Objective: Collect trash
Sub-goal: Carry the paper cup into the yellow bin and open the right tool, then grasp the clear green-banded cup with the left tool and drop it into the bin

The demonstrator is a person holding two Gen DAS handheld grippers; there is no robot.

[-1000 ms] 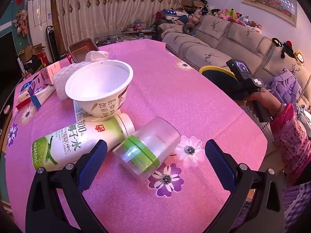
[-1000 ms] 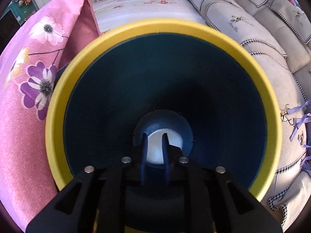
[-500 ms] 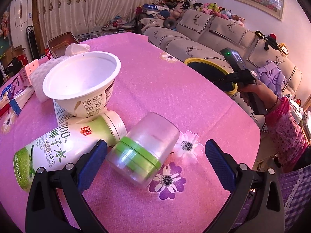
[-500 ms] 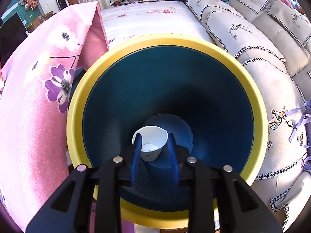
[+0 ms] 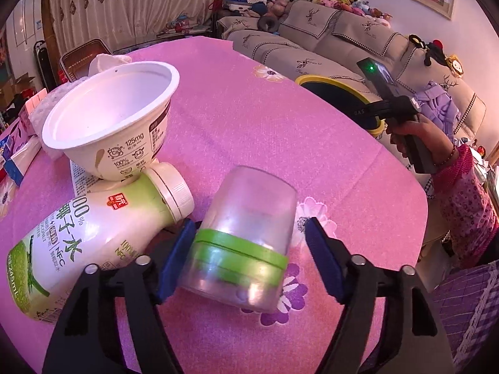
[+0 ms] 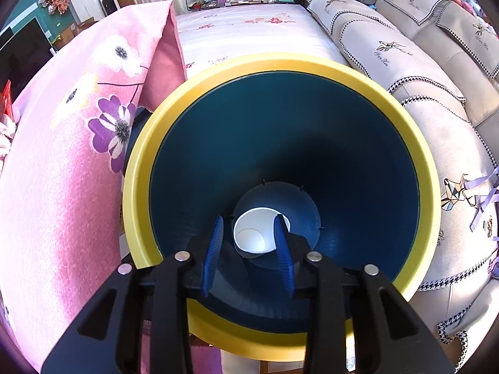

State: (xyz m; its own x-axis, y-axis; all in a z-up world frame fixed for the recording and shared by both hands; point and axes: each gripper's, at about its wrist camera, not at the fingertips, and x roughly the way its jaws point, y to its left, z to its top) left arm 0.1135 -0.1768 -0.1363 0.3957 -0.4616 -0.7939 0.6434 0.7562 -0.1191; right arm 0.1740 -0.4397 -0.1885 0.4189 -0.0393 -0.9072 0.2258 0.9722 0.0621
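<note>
"125mg" and "100%" on white cup (image 5: 121,131), "NFC" and "245mL" on green bottle (image 5: 87,249)

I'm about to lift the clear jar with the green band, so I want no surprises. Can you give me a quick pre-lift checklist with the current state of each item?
1. Clear jar between the left hand-held gripper fingers: ok; jaws closing.
2. Both pads pressing on it: not ok, right pad apart.
3. Coconut-water bottle clear of the grasp: cannot tell; its cap sits by the left finger.
4. Yogurt cup stable: not ok, it leans on the bottle.
5. Bin open: ok.
6. Right hand-held gripper empty: ok, jaws opening; paper cup lies in the bin.
</note>
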